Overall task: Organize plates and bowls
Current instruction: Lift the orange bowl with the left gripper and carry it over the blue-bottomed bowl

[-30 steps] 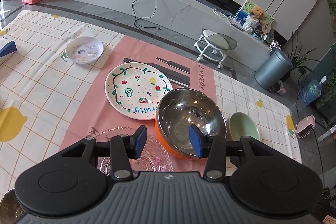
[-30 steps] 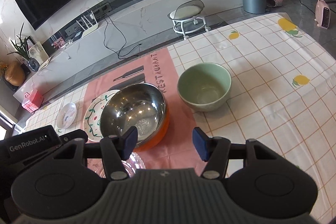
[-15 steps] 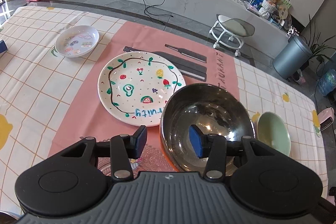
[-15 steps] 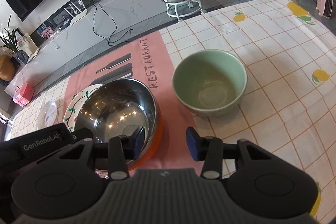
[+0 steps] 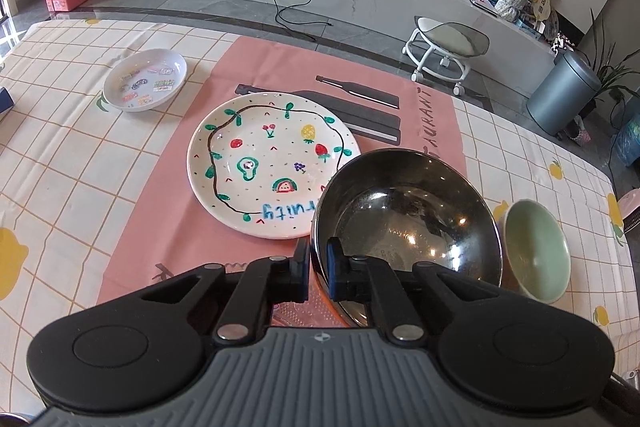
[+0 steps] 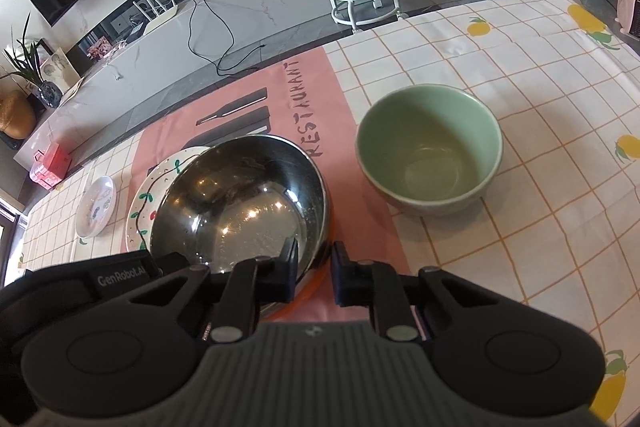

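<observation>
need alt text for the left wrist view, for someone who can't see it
The left gripper has just closed its jaws on the near rim of a steel bowl, one finger inside and one outside. Beyond it on a pink mat lies a fruit-painted plate, with a small white dish far left and a green bowl to the right.

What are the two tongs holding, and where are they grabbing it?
Both hold the shiny metal bowl by its rim: left tongs on its left edge, right tongs on its right edge.

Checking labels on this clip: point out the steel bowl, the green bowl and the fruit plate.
steel bowl (image 5: 408,223), left wrist view, inner wall.
green bowl (image 6: 430,163), right wrist view, inside bottom.
fruit plate (image 5: 264,163), left wrist view, painted centre.
</observation>
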{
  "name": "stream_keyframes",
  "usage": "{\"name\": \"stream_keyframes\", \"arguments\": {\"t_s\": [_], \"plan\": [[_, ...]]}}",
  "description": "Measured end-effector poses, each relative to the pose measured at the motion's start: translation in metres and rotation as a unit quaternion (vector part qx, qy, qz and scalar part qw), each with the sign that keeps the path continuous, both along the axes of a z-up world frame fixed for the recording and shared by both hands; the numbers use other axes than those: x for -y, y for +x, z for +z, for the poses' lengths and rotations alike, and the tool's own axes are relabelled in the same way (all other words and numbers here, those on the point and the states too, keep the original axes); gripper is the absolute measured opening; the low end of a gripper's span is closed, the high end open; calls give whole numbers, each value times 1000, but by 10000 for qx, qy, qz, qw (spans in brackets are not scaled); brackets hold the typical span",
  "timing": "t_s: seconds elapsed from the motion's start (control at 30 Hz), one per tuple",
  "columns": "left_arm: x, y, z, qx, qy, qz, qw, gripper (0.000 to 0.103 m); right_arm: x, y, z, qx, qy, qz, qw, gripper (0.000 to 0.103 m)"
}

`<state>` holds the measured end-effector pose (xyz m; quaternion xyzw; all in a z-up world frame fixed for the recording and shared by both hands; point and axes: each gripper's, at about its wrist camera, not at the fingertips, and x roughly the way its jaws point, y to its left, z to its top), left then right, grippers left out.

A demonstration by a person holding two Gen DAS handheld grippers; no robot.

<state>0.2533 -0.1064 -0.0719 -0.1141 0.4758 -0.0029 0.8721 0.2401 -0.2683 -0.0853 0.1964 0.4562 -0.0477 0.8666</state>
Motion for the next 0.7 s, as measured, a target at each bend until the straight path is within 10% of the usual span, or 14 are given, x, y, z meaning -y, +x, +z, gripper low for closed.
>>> {"name": "stream_keyframes", "arguments": {"t_s": [0.7], "plan": [[-16,-67,55,387,-90,0,9992,8,-8,-70,50,356,111,77,9993,15]]}}
